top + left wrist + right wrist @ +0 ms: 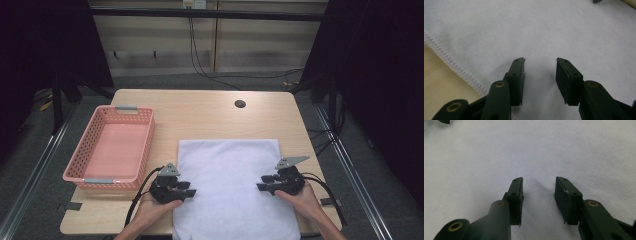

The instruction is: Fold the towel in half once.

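— So where is the cloth [230,185]?

— Flat on the worktop [210,112], on the near half, right of the pink basket [111,147]. Its near edge runs off the bottom of the high view, so that end is cut off.

— And the left tool [189,189]?

— At the cloth's left edge, pointing inward over it. In the left gripper view its jaws stand apart with bare cloth [549,32] between them; nothing is clamped. The stitched hem [454,65] runs just left of them, with a strip of worktop [439,85] beyond. Whether the tips touch the fabric I cannot tell.

— The right tool [264,182]?

— At the right edge, pointing inward toward the other. In the right gripper view [537,188] the jaws are also apart, and a faint crease in the cloth [549,145] rises between them. Contact is again hard to judge.

— Anything else unclear?

— A dark scrap at the top corner of each gripper view is too cropped to name. The basket looks empty, though its near wall hides part of the floor. The room around the worktop is mostly dark.
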Available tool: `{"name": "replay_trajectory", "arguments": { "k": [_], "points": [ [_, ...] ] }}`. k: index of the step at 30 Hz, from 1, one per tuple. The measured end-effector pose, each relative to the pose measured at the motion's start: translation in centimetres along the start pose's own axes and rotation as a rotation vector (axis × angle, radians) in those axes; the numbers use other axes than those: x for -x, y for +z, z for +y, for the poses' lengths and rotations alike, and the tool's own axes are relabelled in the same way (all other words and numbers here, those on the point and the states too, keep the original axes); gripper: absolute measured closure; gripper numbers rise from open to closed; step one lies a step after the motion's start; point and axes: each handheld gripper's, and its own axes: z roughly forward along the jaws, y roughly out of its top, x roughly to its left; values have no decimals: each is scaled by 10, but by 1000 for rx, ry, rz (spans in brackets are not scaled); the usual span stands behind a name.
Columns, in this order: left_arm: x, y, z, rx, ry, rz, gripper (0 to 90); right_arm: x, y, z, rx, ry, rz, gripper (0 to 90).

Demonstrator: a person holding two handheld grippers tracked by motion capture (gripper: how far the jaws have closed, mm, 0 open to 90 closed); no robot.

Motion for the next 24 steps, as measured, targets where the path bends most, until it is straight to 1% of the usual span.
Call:
{"name": "replay_trajectory", "arguments": {
  "k": [2,4,6,8,10,11,13,15,16,17,18,19,21,22,23,24],
  "points": [
    [5,-2,-4,-4,5,-21,585,-4,-5,-7,2,4,10,604],
    [12,-4,-7,-13,5,-24,585,-8,-11,-14,-3,5,23,606],
    [20,-6,-11,-33,16,-39,585,-14,-15,-20,-9,-3,25,607],
    [26,-9,-16,-35,6,-58,585,-22,-20,-25,-29,-12,31,606],
    [32,-12,-20,-55,19,-90,585,-28,-25,-31,-34,-12,59,607],
    [35,-13,-22,-59,27,-90,585,-32,-27,-35,-40,-13,59,606],
    [37,-15,-22,-77,22,-110,584,-37,-30,-38,-53,-7,88,606],
    [36,-15,-17,-89,43,-110,552,-38,-32,-39,-59,-14,93,601],
    [35,-15,-14,-79,43,-99,534,-35,-32,-37,-48,-13,90,578],
    [31,-15,-10,-67,53,-54,546,-30,-35,-34,-20,-6,51,557],
    [27,-15,-5,-46,48,-35,556,-22,-38,-29,23,4,24,549],
    [21,-15,-1,-25,31,-24,561,-13,-41,-23,63,10,4,546],
    [8,-17,9,5,15,8,564,8,-48,-11,119,29,-76,529],
    [2,-17,13,24,1,22,564,20,-50,-6,134,40,-90,524],
    [-5,-16,17,37,-9,42,563,32,-50,-1,141,57,-117,512],
    [-11,-14,21,38,-20,49,561,43,-50,3,148,81,-125,510]
  ]
}}
